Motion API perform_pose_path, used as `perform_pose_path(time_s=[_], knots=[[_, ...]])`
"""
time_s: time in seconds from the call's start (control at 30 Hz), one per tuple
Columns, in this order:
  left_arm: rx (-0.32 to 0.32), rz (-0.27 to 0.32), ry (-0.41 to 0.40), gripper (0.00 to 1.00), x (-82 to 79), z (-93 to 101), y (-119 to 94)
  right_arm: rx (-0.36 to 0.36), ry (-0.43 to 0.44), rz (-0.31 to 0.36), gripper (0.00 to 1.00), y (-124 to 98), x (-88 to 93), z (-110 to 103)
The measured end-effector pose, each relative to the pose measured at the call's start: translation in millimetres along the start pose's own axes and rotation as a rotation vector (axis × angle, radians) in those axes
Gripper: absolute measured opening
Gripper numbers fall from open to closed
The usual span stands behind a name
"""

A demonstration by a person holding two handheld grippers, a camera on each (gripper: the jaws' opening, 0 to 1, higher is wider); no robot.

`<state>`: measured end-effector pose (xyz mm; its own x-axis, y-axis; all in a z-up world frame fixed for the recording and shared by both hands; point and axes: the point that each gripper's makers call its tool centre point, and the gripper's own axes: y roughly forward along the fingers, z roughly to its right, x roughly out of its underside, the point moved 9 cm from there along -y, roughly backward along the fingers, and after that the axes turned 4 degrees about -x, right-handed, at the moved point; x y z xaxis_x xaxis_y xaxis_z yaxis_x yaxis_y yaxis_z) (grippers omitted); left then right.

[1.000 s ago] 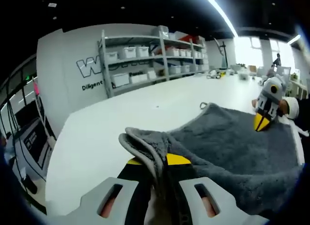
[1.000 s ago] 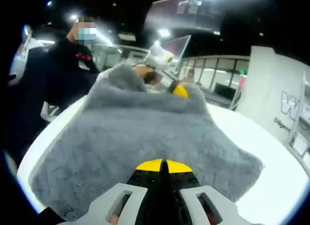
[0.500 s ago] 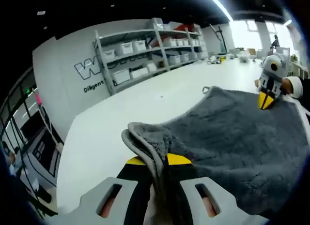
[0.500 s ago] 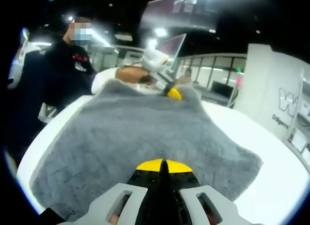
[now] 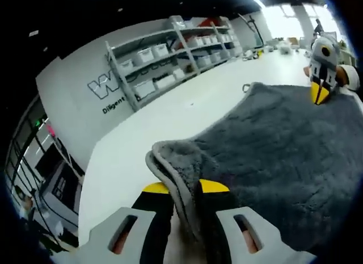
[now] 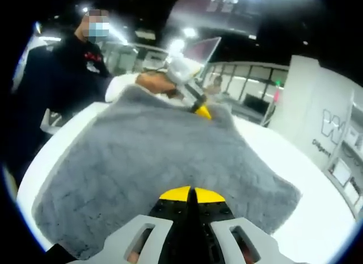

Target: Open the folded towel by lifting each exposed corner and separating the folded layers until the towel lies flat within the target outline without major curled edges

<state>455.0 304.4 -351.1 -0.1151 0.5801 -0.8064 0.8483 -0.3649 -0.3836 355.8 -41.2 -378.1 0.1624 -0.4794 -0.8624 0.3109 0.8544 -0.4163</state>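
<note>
1. My left gripper [image 5: 186, 187] clamps the grey towel [image 5: 272, 156] at its bunched near corner, which sits curled.
2. Towel mostly spread on the white table [image 5: 170, 128]; flattening remains.
3. My right gripper [image 6: 190, 191] pinches the opposite edge.

Grey towel [image 5: 283, 145], white table [image 5: 170, 128]

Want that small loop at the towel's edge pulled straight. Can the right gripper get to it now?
Probably not yet: the right gripper is shut on the towel, though bare table surrounds the loop.
</note>
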Motion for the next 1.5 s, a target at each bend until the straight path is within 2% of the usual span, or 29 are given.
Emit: perform_pose_path(time_s=[0.07, 0.1, 0.27, 0.47, 0.53, 0.6, 0.73, 0.9, 1.07, 1.2, 1.5], knots=[[0.003, -0.001, -0.005, 0.19, 0.7, -1.6, -1.8, 0.007, 0.0, -0.006, 0.0, -1.3, 0.5, 0.4], [0.026, -0.006, -0.029, 0.19, 2.5, -2.7, -4.7, 0.019, -0.002, -0.014, 0.0, -3.3, 1.5, 0.9], [0.028, 0.013, -0.06, 0.2, 2.1, -11.8, -15.5, 0.035, -0.02, -0.02, 0.0, -4.1, 1.6, -0.2], [0.028, 0.004, -0.084, 0.2, 7.2, -20.5, -25.3, 0.034, -0.012, -0.017, 0.0, -4.9, 2.1, 0.4], [0.051, 0.003, -0.094, 0.2, 9.5, -21.0, -28.3, 0.033, -0.023, -0.014, 0.0, -5.0, 2.4, 0.2], [0.082, 0.002, -0.117, 0.21, 12.3, -21.0, -32.4, 0.039, -0.096, -0.004, 0.0, -4.5, 2.3, -0.9], [0.12, 0.015, -0.16, 0.24, 13.9, -20.1, -31.8, 0.035, -0.074, 0.001, 0.0, -4.9, 2.9, -0.1], [0.177, -0.015, -0.207, 0.28, 18.1, -11.7, -29.6, 0.025, -0.058, 0.014, 0.0, -5.2, 3.9, 0.6], [0.192, -0.031, -0.254, 0.3, 23.4, -11.8, -26.5, 0.026, -0.068, 0.015, 0.0, -5.2, 3.7, 0.1], [0.218, -0.031, -0.327, 0.3, 26.7, -10.3, -24.4, 0.025, -0.071, 0.016, 0.0, -5.3, 3.8, 0.3], [0.238, -0.054, -0.369, 0.27, 28.8, -3.7, -23.0, 0.024, -0.074, 0.02, 0.0, -5.2, 3.6, 0.1]])
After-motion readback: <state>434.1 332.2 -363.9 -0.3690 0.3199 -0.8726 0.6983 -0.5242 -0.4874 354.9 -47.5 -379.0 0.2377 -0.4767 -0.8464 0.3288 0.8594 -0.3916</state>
